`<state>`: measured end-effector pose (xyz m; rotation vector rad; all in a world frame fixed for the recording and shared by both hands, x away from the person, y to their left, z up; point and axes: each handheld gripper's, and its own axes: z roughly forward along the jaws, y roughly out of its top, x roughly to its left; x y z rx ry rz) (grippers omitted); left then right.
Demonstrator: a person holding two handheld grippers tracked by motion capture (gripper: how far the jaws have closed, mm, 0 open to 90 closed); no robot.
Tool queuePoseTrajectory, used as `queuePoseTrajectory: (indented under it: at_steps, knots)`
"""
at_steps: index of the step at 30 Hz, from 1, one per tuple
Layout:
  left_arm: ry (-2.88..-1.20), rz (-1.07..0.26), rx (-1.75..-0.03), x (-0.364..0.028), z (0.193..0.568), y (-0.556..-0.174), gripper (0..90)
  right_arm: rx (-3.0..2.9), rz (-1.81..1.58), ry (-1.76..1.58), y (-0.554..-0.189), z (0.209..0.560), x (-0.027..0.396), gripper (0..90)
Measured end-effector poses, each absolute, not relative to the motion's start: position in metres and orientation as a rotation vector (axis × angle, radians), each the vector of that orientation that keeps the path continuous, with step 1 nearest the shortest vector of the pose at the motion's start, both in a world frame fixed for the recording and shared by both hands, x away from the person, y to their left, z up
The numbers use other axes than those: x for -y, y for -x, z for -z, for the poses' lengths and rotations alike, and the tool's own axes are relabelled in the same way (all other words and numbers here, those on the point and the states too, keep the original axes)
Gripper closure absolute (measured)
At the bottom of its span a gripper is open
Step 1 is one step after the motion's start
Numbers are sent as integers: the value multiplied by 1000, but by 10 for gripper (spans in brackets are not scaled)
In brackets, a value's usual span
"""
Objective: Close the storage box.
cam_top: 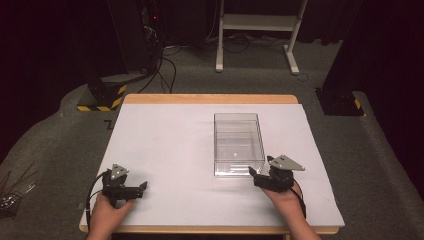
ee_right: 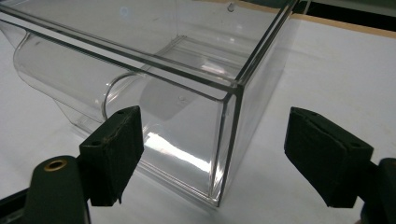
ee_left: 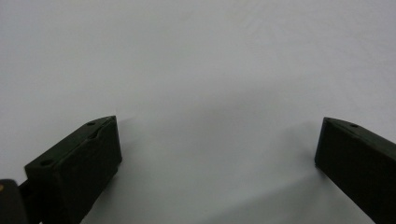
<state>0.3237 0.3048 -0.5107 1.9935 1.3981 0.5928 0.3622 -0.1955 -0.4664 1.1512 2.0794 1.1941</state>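
A clear plastic bin (cam_top: 239, 142) stands upright on the white mat (cam_top: 165, 150), right of the table's middle; I see nothing inside it. My right gripper (cam_top: 258, 171) rests on the mat at the bin's near right corner. In the right gripper view this gripper (ee_right: 212, 116) is open, and the corner of the bin (ee_right: 187, 70) stands just ahead, between the lines of the two jaws, which stay apart from it. My left gripper (cam_top: 143, 187) lies at the near left of the mat, pointing right. The left gripper (ee_left: 215, 128) is open over bare mat.
The mat covers a wooden table whose edge (cam_top: 210, 98) shows at the back. On the floor behind are a black stand with a yellow-striped base (cam_top: 102, 97), cables (cam_top: 165, 65) and a white desk frame (cam_top: 257, 30). Some metal tools (cam_top: 12, 192) lie at the far left.
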Motion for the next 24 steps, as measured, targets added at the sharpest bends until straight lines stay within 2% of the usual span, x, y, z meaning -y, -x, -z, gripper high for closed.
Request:
queuePoseTrajectory:
  at_steps: [24]
  knots:
    - [-1993,-593,-1398,-305,511,-324,6,-2047,-1195,-1212,-384,470,197,207]
